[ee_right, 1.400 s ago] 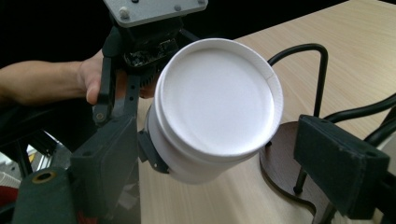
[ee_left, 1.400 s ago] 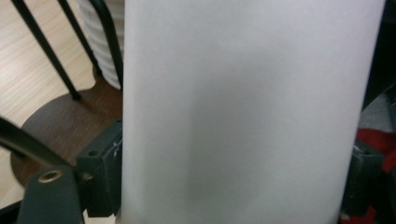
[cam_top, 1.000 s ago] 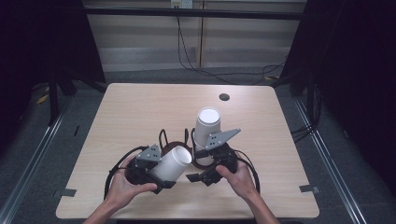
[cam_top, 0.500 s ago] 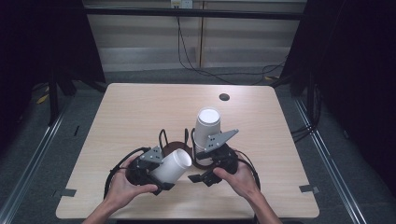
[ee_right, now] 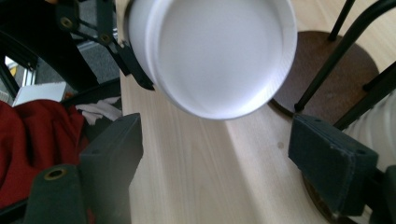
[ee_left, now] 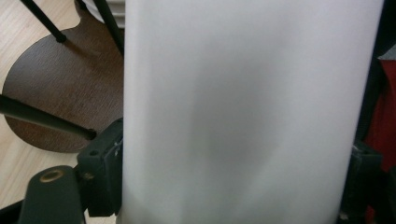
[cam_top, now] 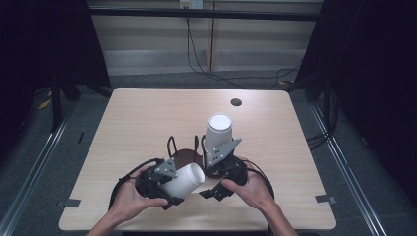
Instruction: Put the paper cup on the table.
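The left tool (cam_top: 169, 189) is clamped on a white cup (cam_top: 184, 180), held on its side just above the near part of the table (cam_top: 137, 123), its closed bottom toward the right tool (cam_top: 216, 184). The right tool's jaws stand wide apart, empty. Behind it a stack of white cups (cam_top: 216, 137) stands on a dark round stand (cam_top: 184, 158).

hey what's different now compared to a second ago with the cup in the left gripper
The white cup in the left gripper has tipped lower, nearly onto its side, its closed end swinging toward the right gripper. The cup stack on the holder, and the open right gripper, stayed put.
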Action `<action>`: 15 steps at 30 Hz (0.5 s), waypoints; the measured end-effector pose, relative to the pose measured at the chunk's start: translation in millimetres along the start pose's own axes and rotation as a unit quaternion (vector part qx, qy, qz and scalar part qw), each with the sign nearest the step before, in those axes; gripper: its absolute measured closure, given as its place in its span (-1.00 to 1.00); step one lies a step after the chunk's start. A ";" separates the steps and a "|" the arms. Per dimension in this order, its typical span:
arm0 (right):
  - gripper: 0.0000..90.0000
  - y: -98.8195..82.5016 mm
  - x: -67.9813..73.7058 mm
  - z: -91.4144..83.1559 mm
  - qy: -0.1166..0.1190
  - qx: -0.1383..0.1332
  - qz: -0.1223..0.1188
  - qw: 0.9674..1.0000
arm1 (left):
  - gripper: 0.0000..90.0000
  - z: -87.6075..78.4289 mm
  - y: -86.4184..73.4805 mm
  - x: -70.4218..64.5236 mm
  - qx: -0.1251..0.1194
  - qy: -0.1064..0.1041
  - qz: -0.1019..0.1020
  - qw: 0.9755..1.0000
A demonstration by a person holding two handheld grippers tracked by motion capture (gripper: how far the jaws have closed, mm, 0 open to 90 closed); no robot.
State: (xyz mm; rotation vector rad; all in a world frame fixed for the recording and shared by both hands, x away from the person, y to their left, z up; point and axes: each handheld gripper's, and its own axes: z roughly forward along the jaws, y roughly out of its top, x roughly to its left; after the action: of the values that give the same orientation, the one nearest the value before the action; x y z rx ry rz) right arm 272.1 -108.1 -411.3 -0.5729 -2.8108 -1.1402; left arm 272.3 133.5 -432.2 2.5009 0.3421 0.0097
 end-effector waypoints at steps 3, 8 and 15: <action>-0.64 0.0 -0.7 2.7 0.004 0.019 -0.005 1.000 | -0.61 -2.9 2.4 -0.7 0.003 -0.002 0.003 1.000; -0.68 3.6 1.7 -2.8 -0.014 0.025 -0.015 0.999 | -0.61 -7.4 8.6 -1.4 0.024 0.006 0.021 0.999; -0.62 6.4 -1.5 -10.2 -0.019 0.052 -0.019 0.998 | -0.61 -14.1 25.5 -2.1 0.048 0.014 0.045 0.998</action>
State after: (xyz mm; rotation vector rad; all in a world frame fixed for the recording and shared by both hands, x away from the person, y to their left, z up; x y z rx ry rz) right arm 274.9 -111.3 -400.0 -0.5401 -2.9057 -0.9921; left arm 275.3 121.1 -405.9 2.6110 0.2463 0.0662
